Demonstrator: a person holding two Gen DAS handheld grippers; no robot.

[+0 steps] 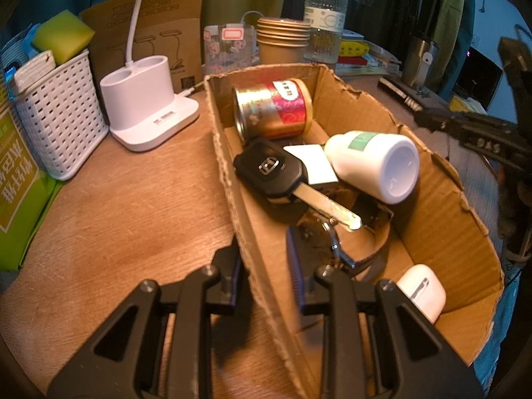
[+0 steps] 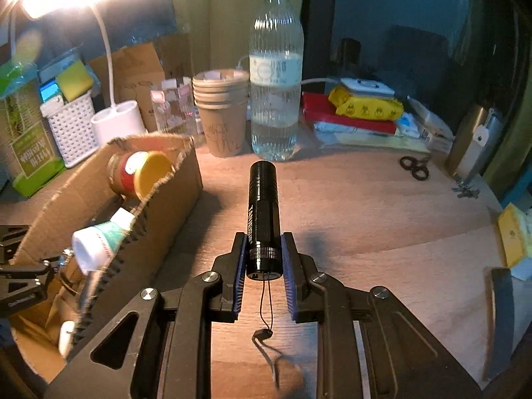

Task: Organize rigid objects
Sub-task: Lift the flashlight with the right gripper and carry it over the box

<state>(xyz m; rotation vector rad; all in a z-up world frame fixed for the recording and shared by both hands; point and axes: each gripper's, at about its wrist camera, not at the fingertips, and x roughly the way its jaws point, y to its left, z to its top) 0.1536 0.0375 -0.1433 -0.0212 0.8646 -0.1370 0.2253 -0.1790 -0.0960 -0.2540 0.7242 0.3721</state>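
A black flashlight (image 2: 262, 212) is clamped by its tail end in my right gripper (image 2: 263, 237), which is shut on it and holds it above the wooden table, the lanyard dangling below. To its left stands an open cardboard box (image 2: 166, 206). My left gripper (image 1: 262, 242) is shut on the box's near wall (image 1: 256, 266), one finger outside and one inside. In the box lie a gold and red can (image 1: 272, 109), a black car key (image 1: 269, 169), a white bottle (image 1: 375, 163), a watch (image 1: 349, 242) and a white earbud case (image 1: 422, 291).
Behind the box stand a water bottle (image 2: 276, 76), stacked paper cups (image 2: 221, 113), a white lamp base (image 1: 146, 106) and a white basket (image 1: 60, 116). Scissors (image 2: 414, 166) and a steel tumbler (image 2: 472, 139) sit at the far right, and yellow and red packets (image 2: 362, 106) at the back.
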